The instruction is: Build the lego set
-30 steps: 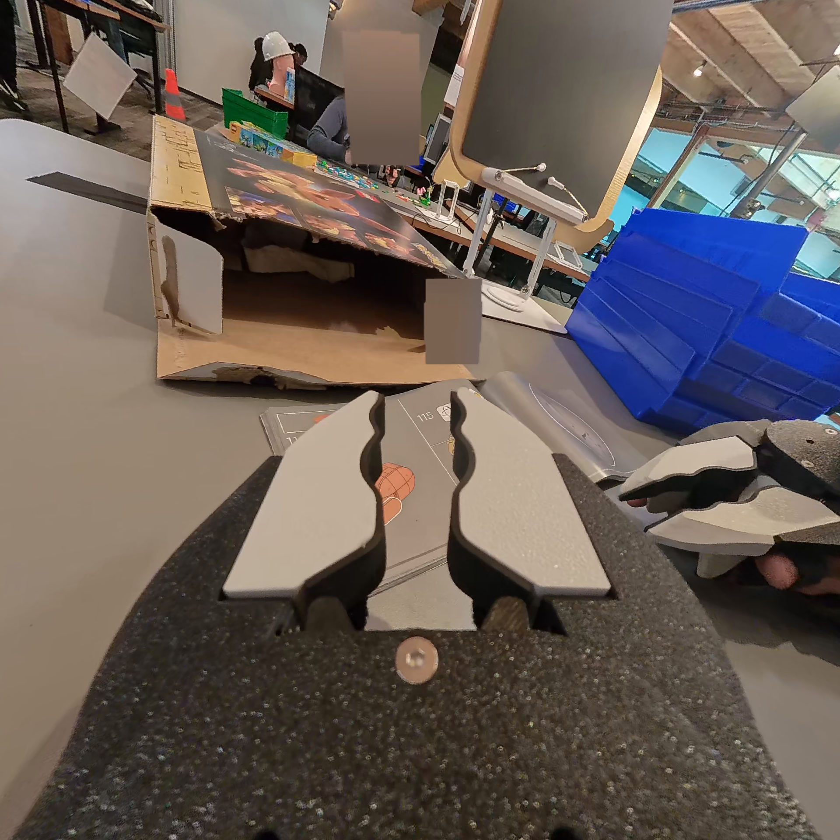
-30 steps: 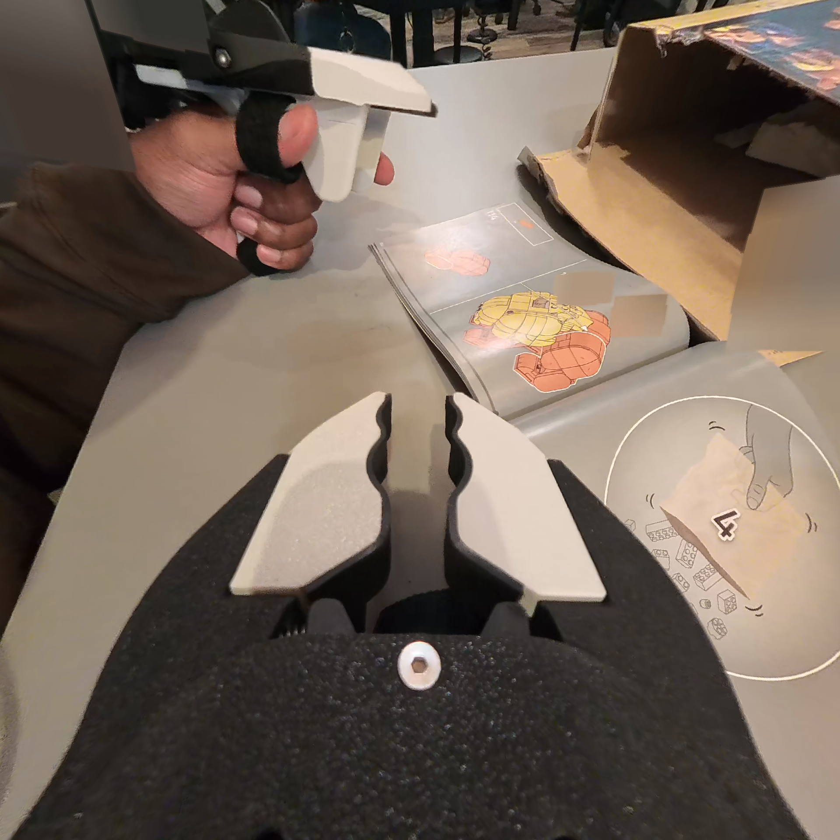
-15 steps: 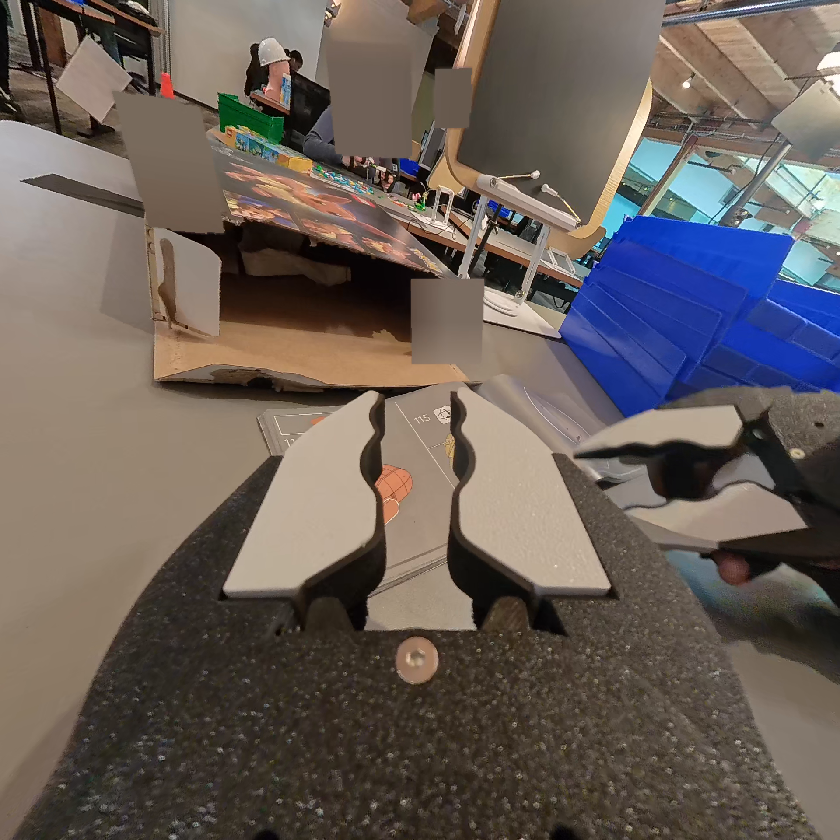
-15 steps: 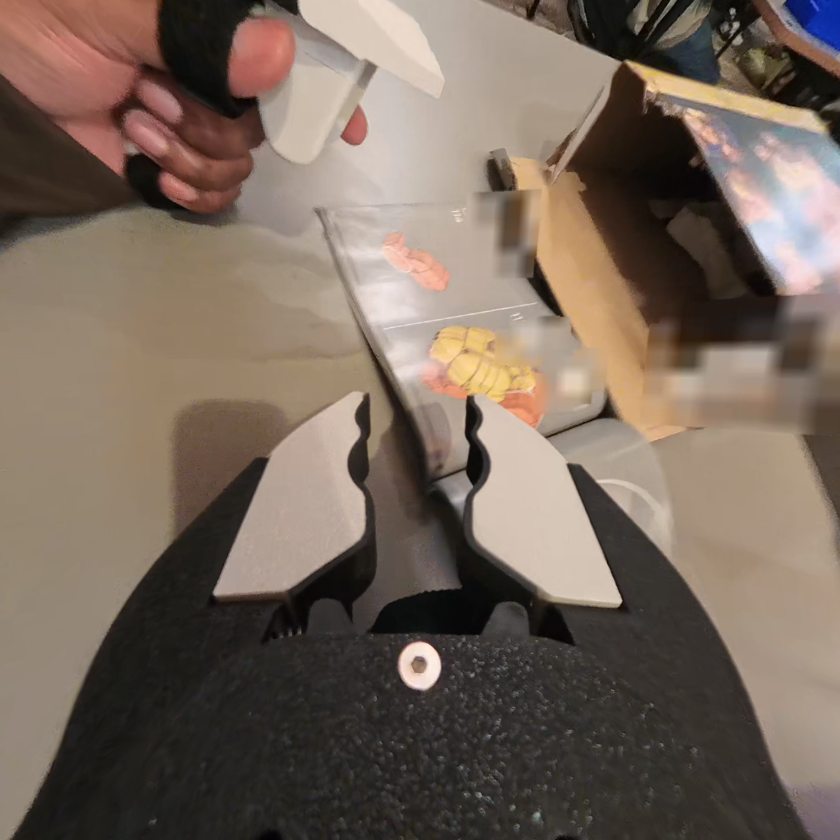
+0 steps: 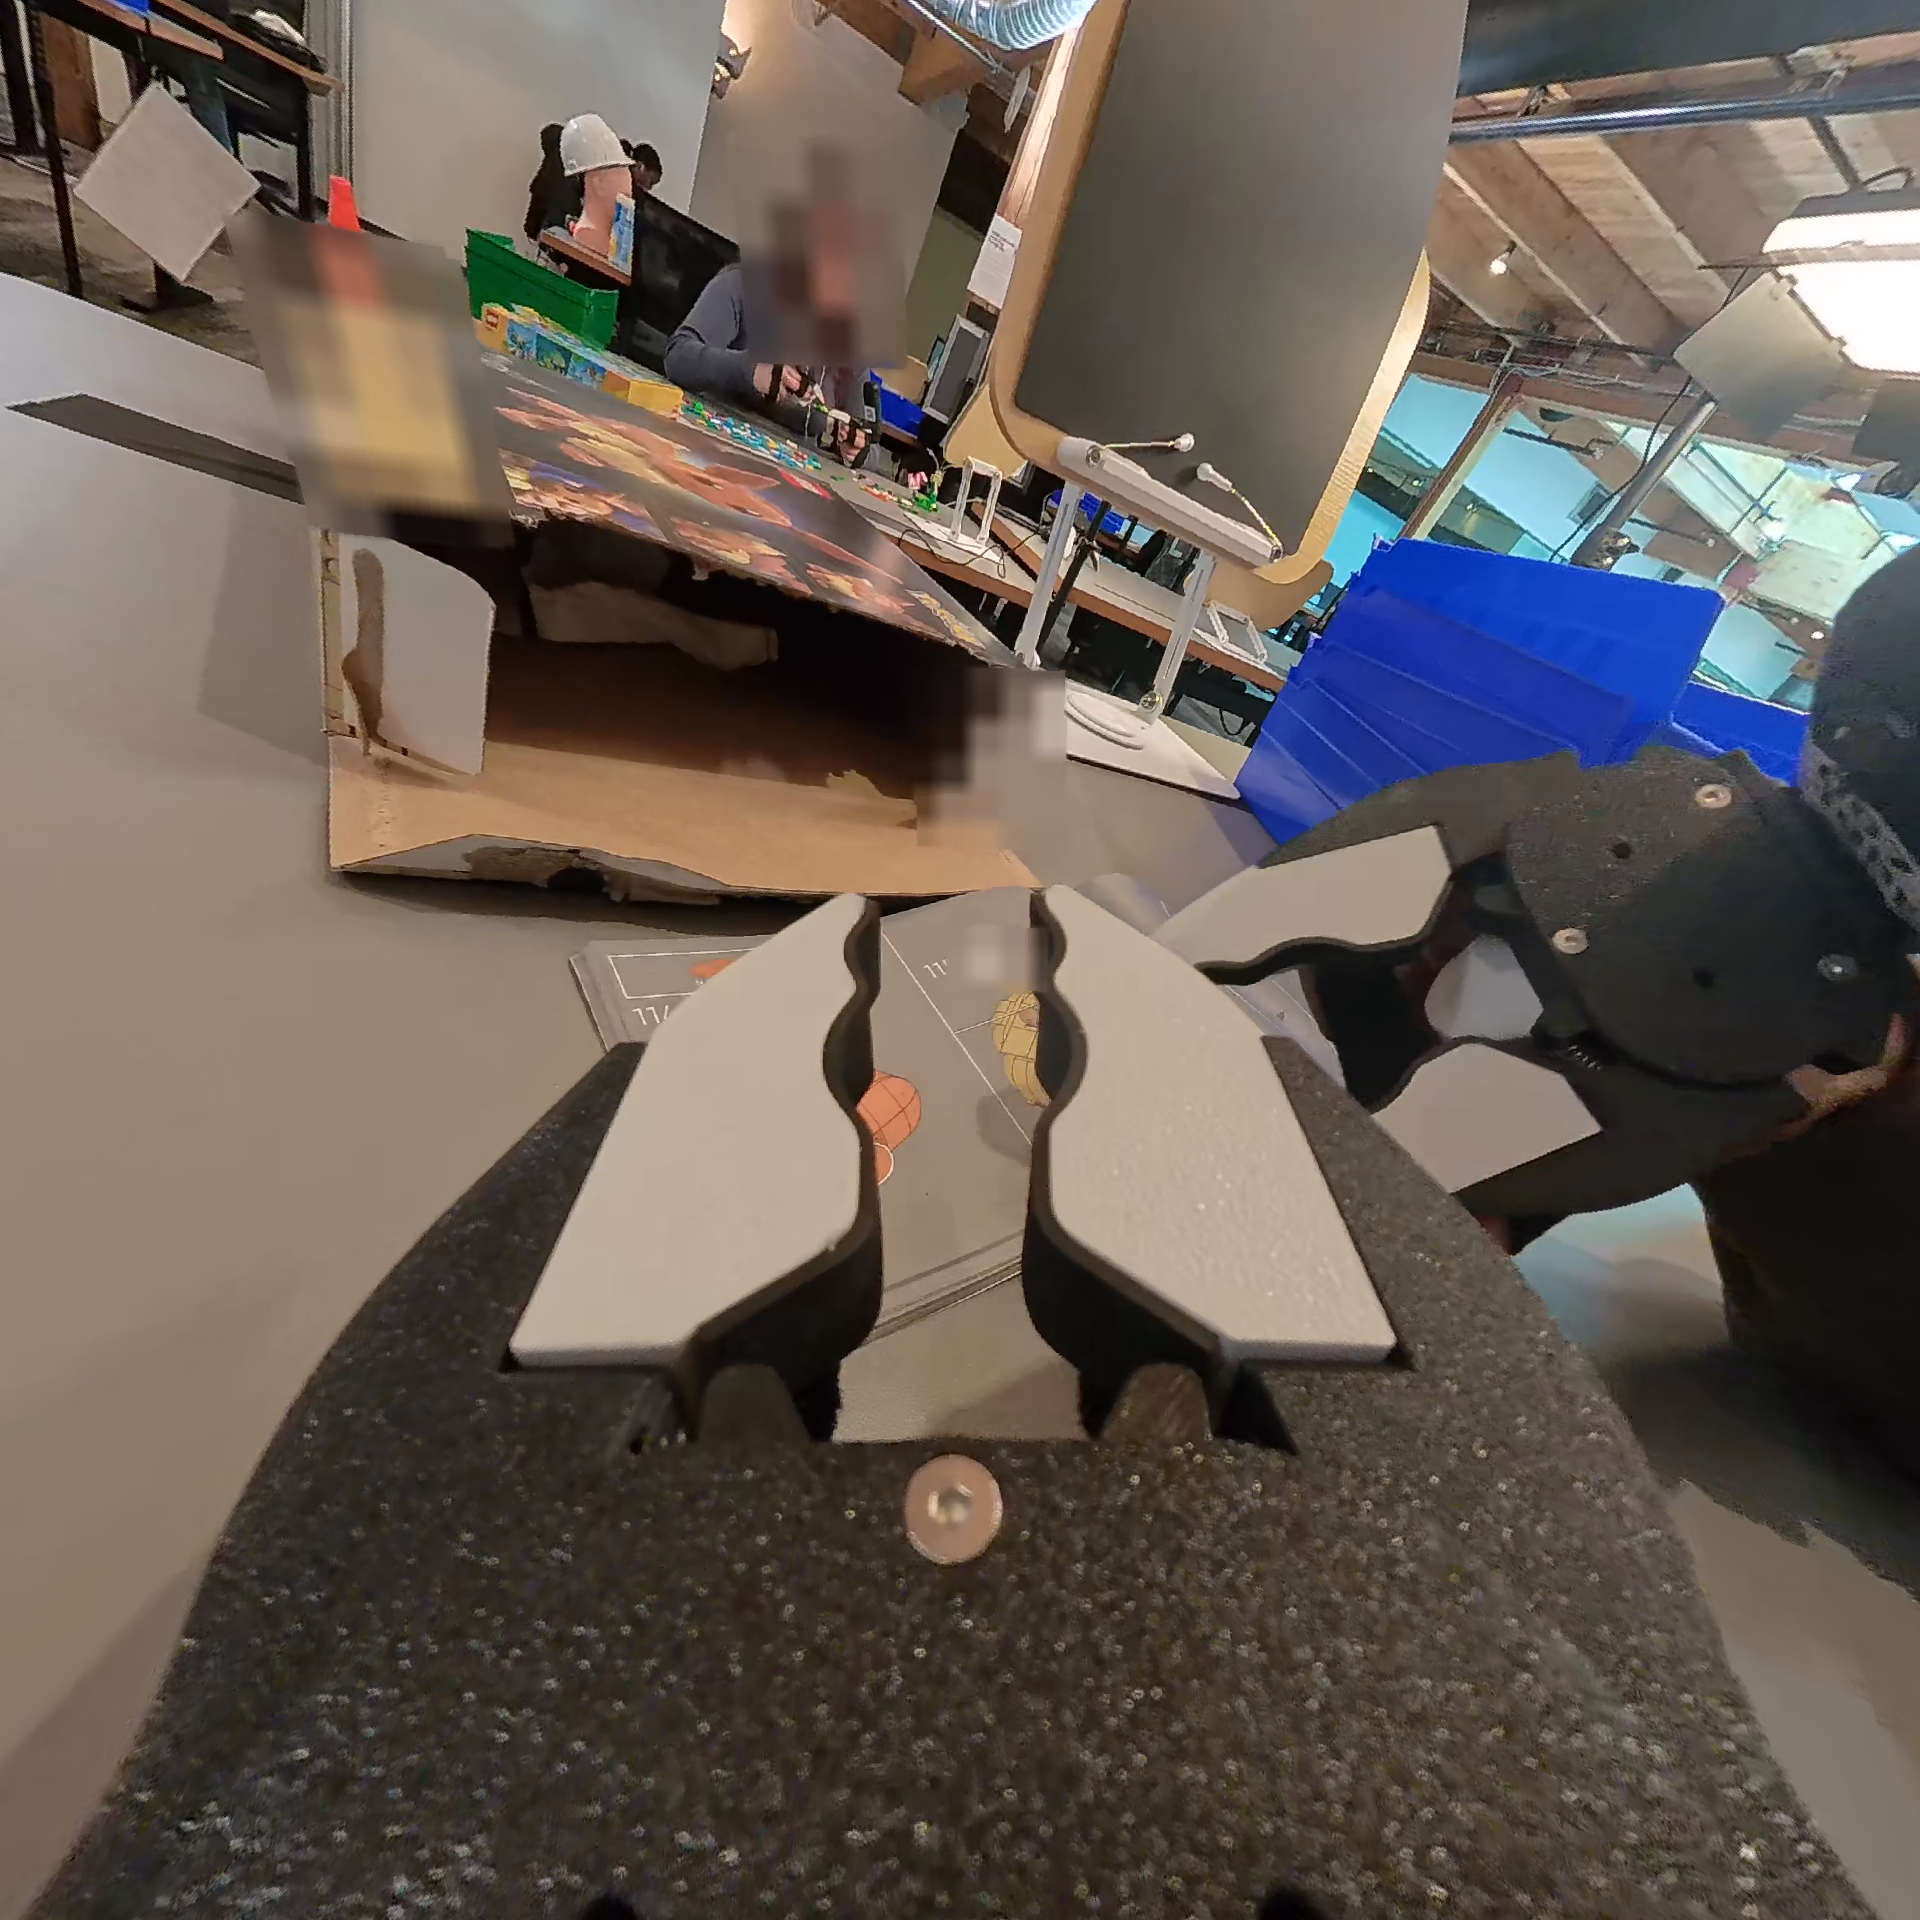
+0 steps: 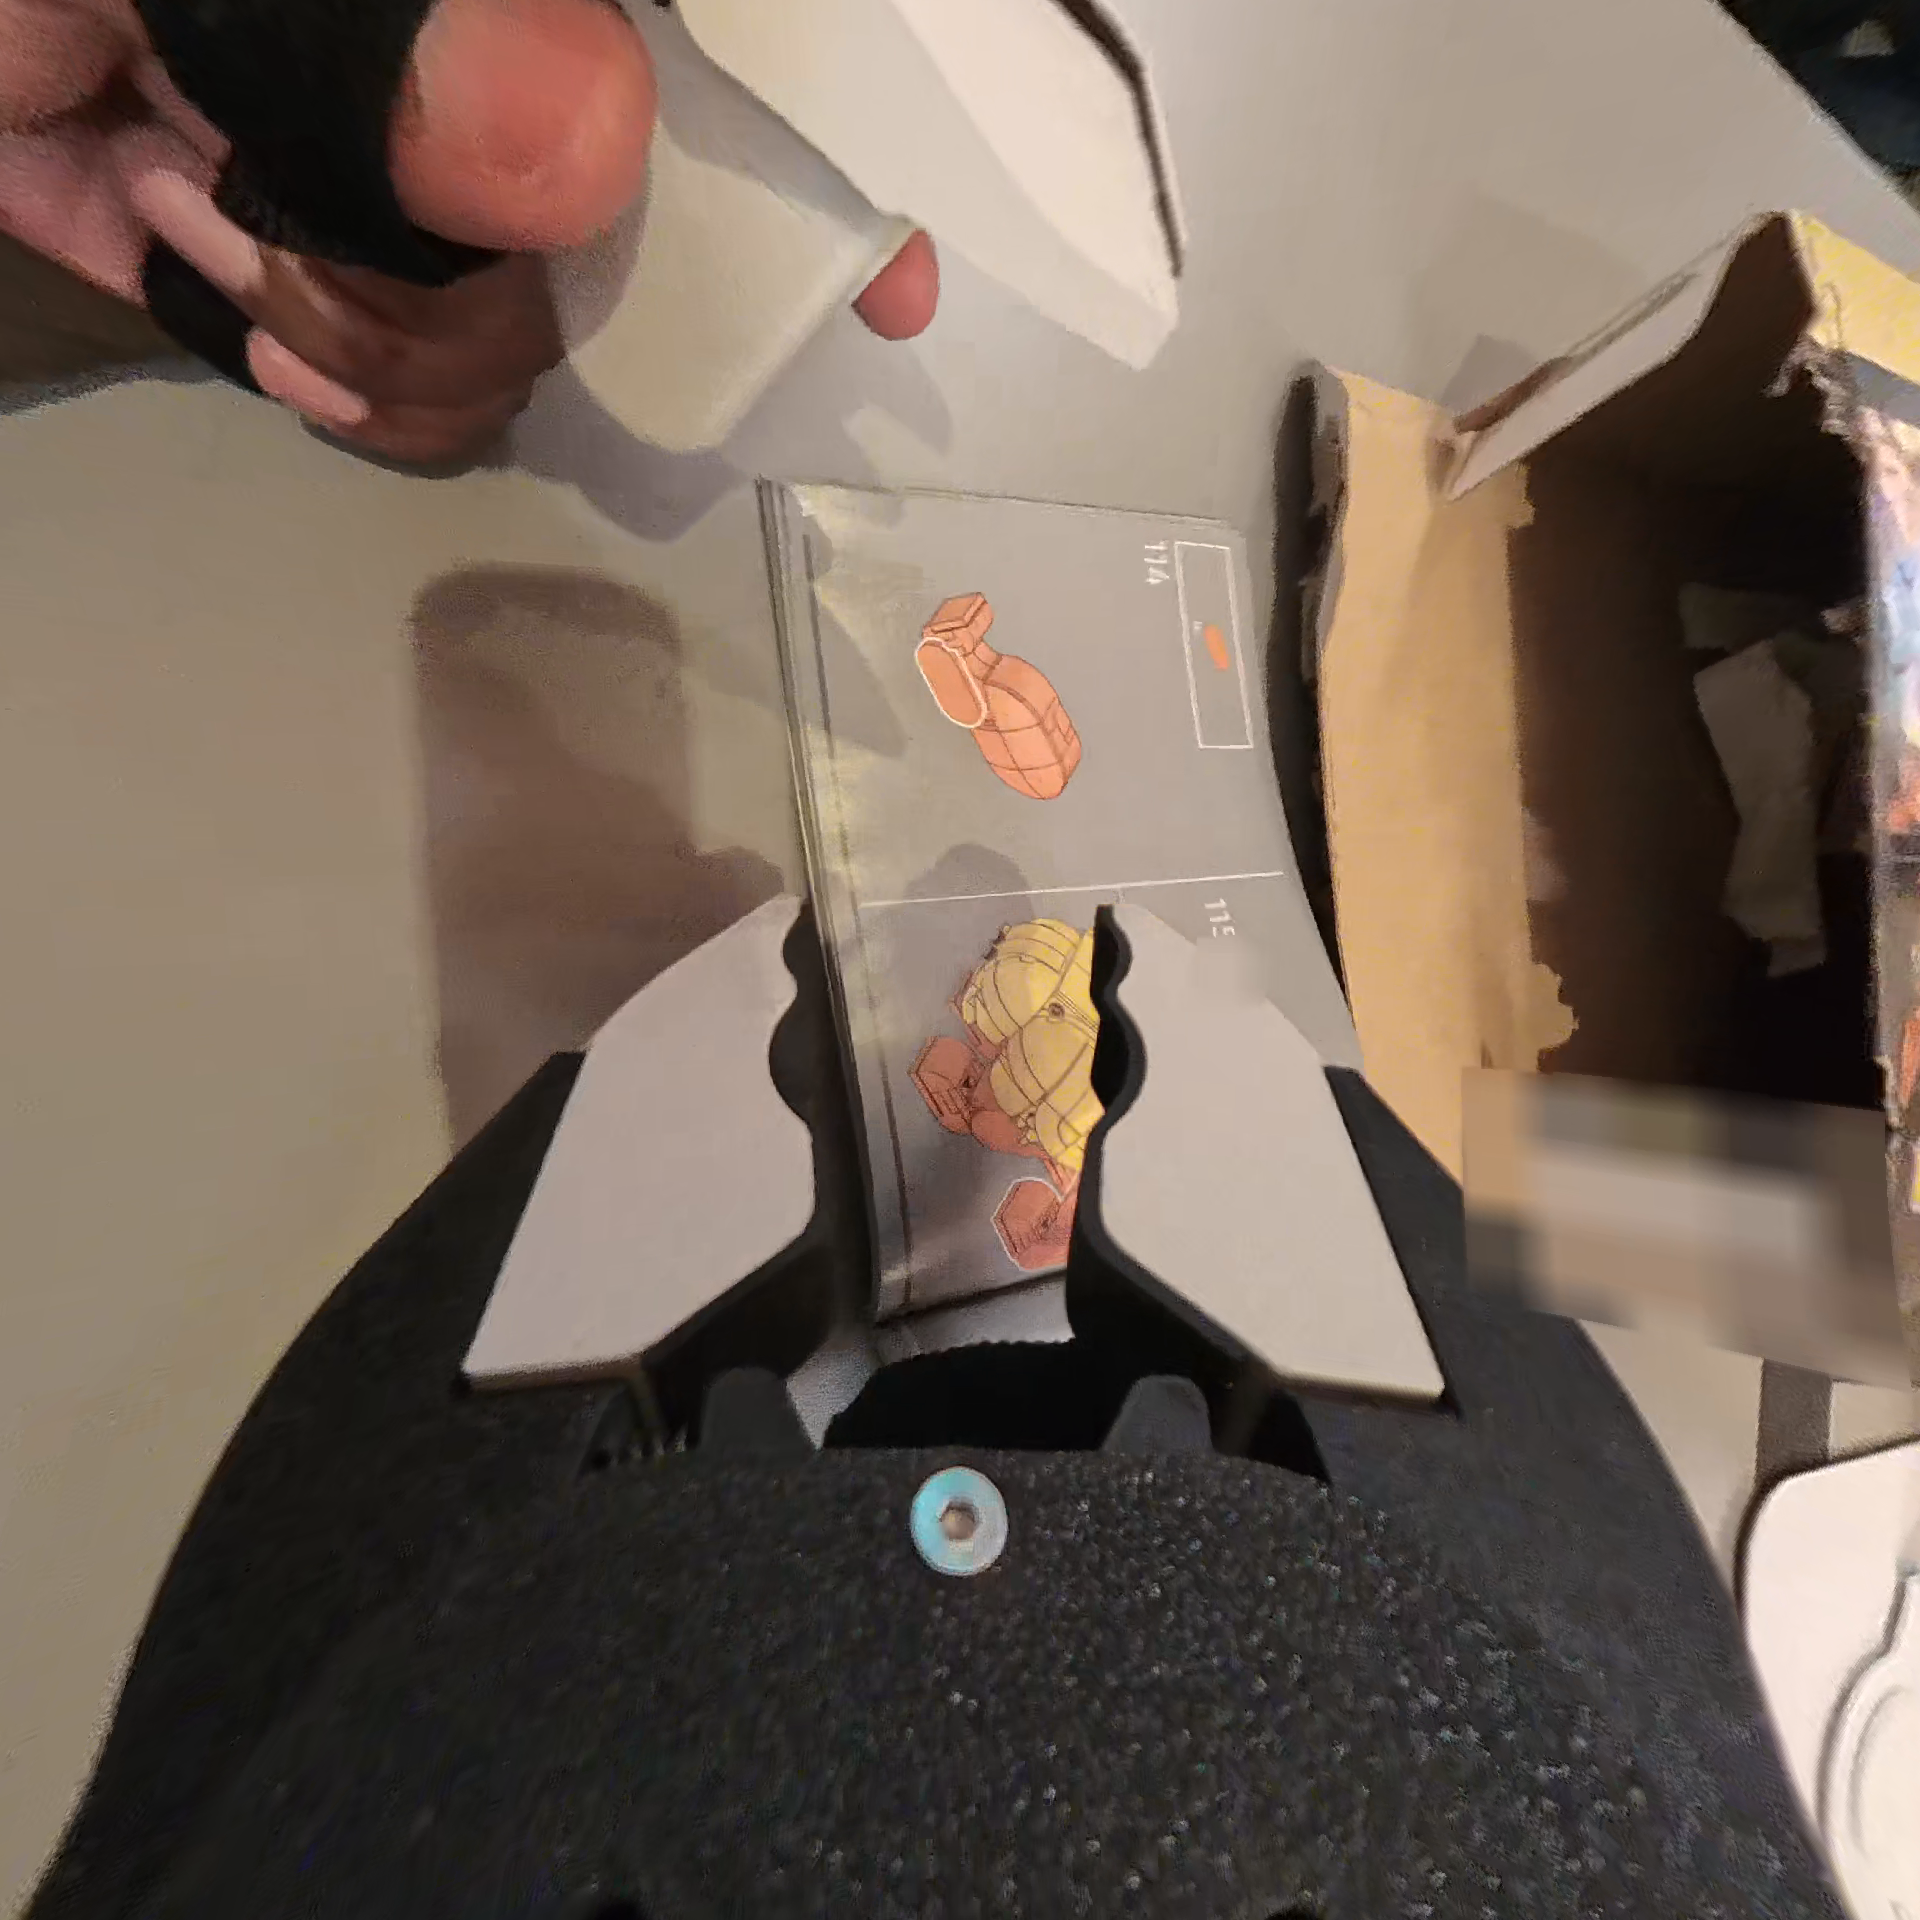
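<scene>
Instruction booklet (image 6: pixel 1039 727) flat on desk (image 6: pixel 312 831), just beside torn cardboard box (image 6: pixel 1455 779). Right tool (image 6: pixel 945 925) spread, empty, over booklet's edge; left tool (image 5: pixel 956 935) parted, empty. Best pinched at few top pages only, lifted slowly.

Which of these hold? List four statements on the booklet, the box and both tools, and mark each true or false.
1. The instruction booklet lies open on the grey table. True.
2. The left tool is shut on a brick. False: its jaws stand apart and hold nothing.
3. The cardboard box is sealed shut. False: it lies on its side with its end open towards the booklet.
4. The right tool is open, and the booklet's edge shows between its jaws. True.
</scene>
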